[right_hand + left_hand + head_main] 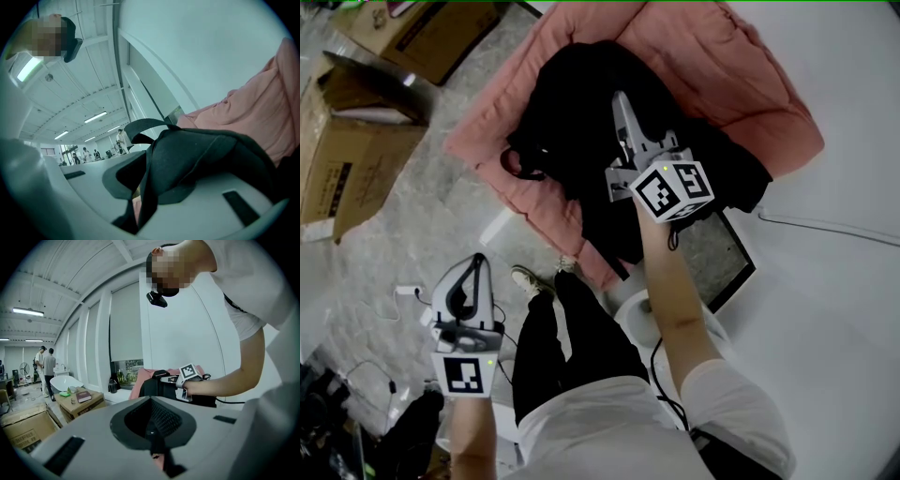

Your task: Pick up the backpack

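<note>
A black backpack (pixel 572 122) lies on a pink padded quilt (pixel 712 66) on a white surface. My right gripper (pixel 621 101) reaches into the middle of the backpack, and in the right gripper view the backpack's black fabric (pixel 201 159) and a strap fill the space between the jaws, which are shut on it. My left gripper (pixel 476 261) hangs low at the left over the floor, well away from the backpack, with its jaws together and nothing in them. In the left gripper view the backpack (pixel 154 386) shows in the distance with the right gripper (pixel 165 378) on it.
Cardboard boxes (pixel 356 159) stand on the floor at the left, another box (pixel 431 33) at the top left. A dark framed panel (pixel 727 258) lies beside the quilt. Cables run over the floor near the left gripper. Two people (pixel 44 364) stand far off by a white tub (pixel 63 382).
</note>
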